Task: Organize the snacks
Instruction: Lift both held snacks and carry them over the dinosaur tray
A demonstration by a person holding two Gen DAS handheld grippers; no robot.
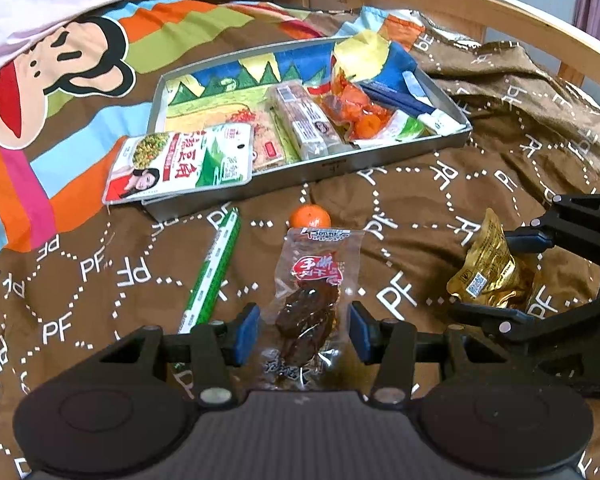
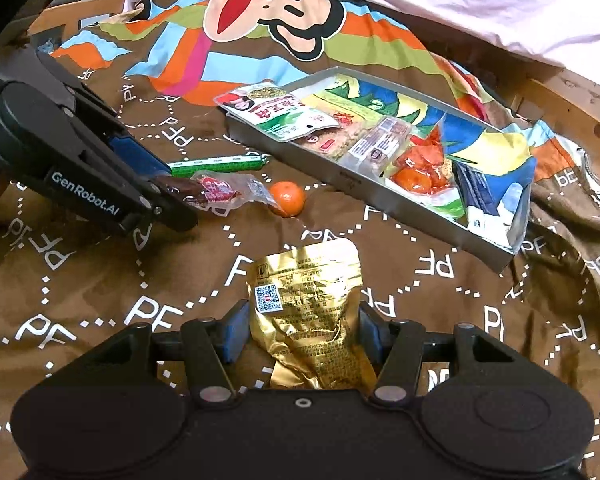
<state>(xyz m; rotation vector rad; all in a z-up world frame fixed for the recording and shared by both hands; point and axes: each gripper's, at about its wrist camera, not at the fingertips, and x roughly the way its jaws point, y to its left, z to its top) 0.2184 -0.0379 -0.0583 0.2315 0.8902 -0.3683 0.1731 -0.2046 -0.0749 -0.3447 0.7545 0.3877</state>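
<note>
A brown bedspread [image 1: 420,208] carries a metal tray [image 1: 380,156] of snacks. Near it, the left gripper [image 1: 304,330] has its jaws spread around a clear meat packet [image 1: 312,292]; the right gripper [image 2: 300,334] pinches a gold pouch [image 2: 312,312]. A tangerine [image 1: 310,217] lies between.

Tangerine [image 1: 310,216] (loose) blocks path to tray [image 1: 364,162].

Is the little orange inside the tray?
No, the orange sits on the brown blanket in front of the tray, outside its wall.
</note>
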